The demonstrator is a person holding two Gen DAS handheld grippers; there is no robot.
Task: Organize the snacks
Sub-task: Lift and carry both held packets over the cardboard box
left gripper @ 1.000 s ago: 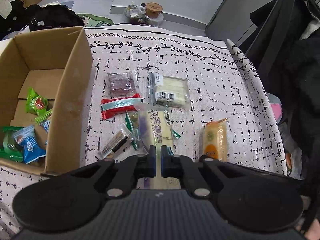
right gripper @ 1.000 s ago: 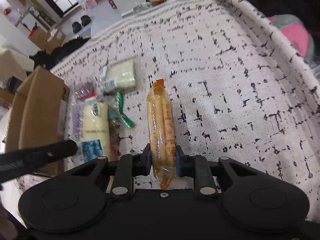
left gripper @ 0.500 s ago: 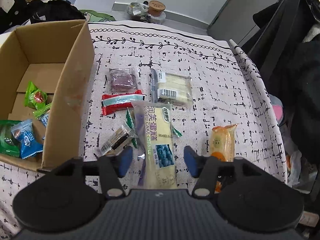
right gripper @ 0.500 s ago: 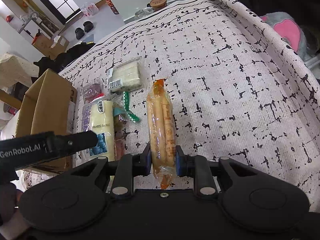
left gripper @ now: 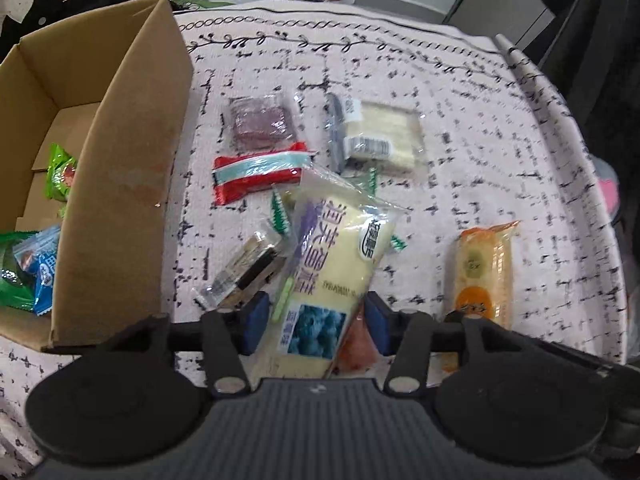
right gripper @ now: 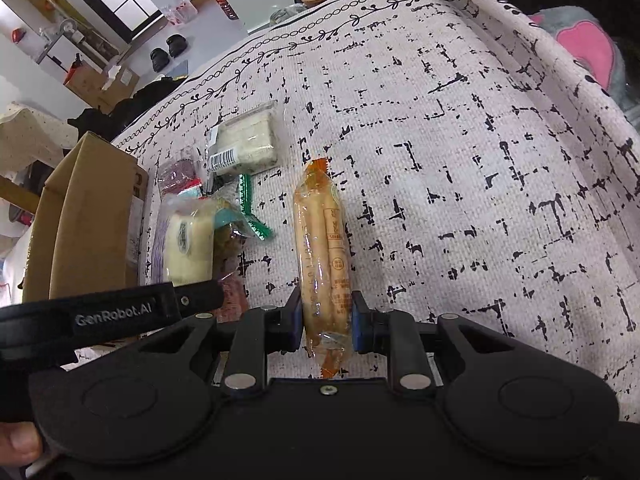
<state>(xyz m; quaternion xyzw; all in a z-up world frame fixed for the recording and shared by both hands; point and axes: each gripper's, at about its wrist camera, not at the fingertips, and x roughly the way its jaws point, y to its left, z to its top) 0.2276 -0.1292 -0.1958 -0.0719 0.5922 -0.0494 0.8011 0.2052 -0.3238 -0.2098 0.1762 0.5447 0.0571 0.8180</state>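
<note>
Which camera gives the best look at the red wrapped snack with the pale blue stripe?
The left wrist view. There the red snack with the blue stripe lies in full sight on the cloth, next to the cardboard box. In the right wrist view only a small red and blue sliver shows behind the pale cake pack.

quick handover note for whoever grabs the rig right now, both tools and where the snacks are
Left tool: open, straddling the yellow cake pack, not gripping.
Right tool: shut on the orange stick pack.
Cardboard box, on the left, holds a few green and blue packets.
Left on the cloth: red pack, purple cake, white cake, small dark packet.
Next, probably: grip the cake pack, box both.
</note>
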